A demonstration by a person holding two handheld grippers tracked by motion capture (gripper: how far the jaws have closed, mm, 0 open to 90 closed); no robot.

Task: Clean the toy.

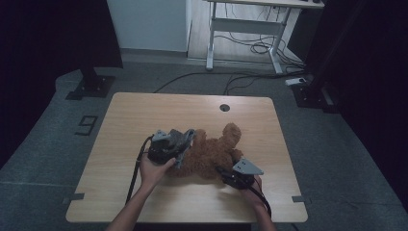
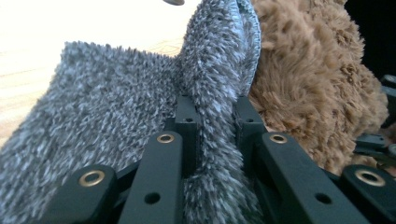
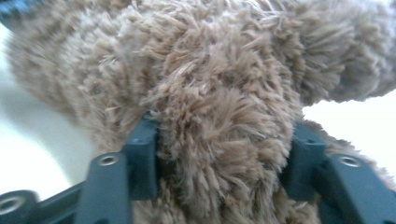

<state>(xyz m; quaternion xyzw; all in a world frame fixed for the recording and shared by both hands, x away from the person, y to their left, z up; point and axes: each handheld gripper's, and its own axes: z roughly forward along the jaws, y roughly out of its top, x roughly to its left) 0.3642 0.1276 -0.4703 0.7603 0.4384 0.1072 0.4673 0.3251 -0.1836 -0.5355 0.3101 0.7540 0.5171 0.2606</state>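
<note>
The desk (image 1: 144,115) is a pale wooden top, and I stand at its near edge with both forearms coming in over it. Near its middle, a little toward my right, lies the brown teddy bear (image 1: 216,151), a shaggy plush sprawled flat on the wood with one rounded end toward the far edge; in my right gripper view its fur (image 3: 210,93) crowds the frame, and in my left gripper view it rises just behind the cloth (image 2: 317,84). Pressed against the bear's left side is a grey fuzzy garment (image 1: 185,144), a speckled knit piece, partly draped over the plush; in my left gripper view it spreads out leftward over the wood (image 2: 107,107), with one fold standing upright. My left claw (image 1: 180,149) sits just left of the bear, and its jaws are clamped together on that upright fold of the grey fuzzy garment, the pile squeezed between them (image 2: 215,121). My right claw (image 1: 222,171) comes in at the bear's near right side; its jaws stand apart around a thick tuft of the plush (image 3: 219,158), the fur bulging between them and brushing both inner faces, though I cannot tell whether they squeeze it.
</note>
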